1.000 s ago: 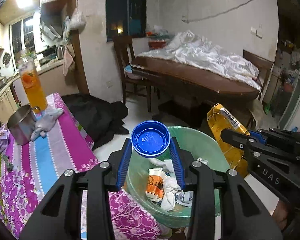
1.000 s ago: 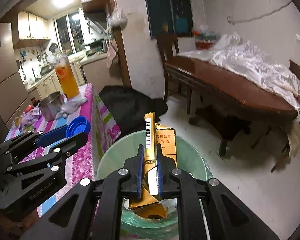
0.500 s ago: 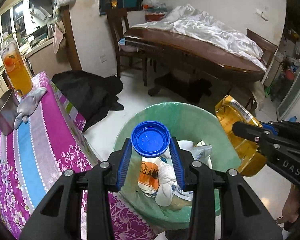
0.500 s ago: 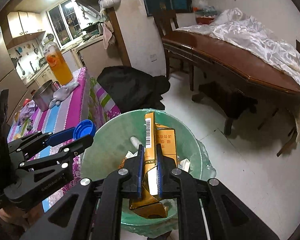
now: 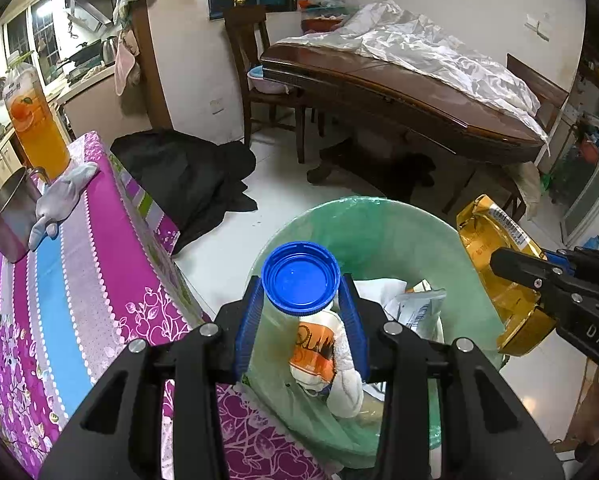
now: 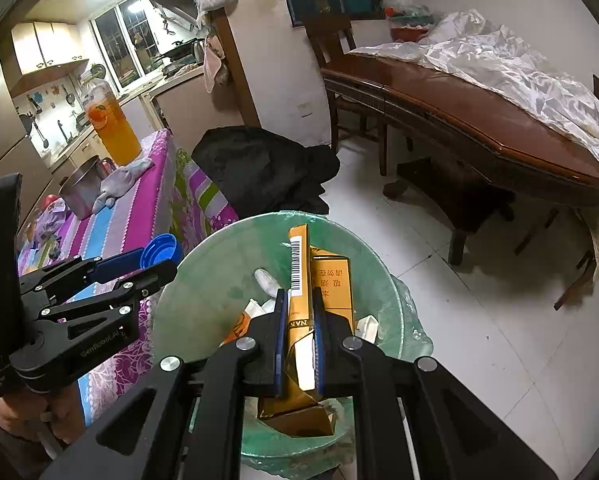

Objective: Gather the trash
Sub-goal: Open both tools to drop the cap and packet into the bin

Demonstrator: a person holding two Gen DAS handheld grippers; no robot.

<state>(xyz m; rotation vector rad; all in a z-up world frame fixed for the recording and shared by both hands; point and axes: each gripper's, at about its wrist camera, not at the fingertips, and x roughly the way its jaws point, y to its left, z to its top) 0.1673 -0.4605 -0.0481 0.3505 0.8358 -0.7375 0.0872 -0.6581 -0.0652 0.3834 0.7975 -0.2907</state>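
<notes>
gold carton, "NAN" and barcode, in right gripper

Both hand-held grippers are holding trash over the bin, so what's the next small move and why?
Probably open both and drop. The left hand-held gripper holds the blue cap and the right hand-held gripper the yellow carton, both above the green-lined bin.

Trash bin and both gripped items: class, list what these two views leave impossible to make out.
- Bin floor: both views, buried under rubbish and the grippers.
- Blue lid: left wrist view, whatever lies beneath it is unclear.
- Yellow carton lower end: right wrist view, behind the right gripper.
</notes>
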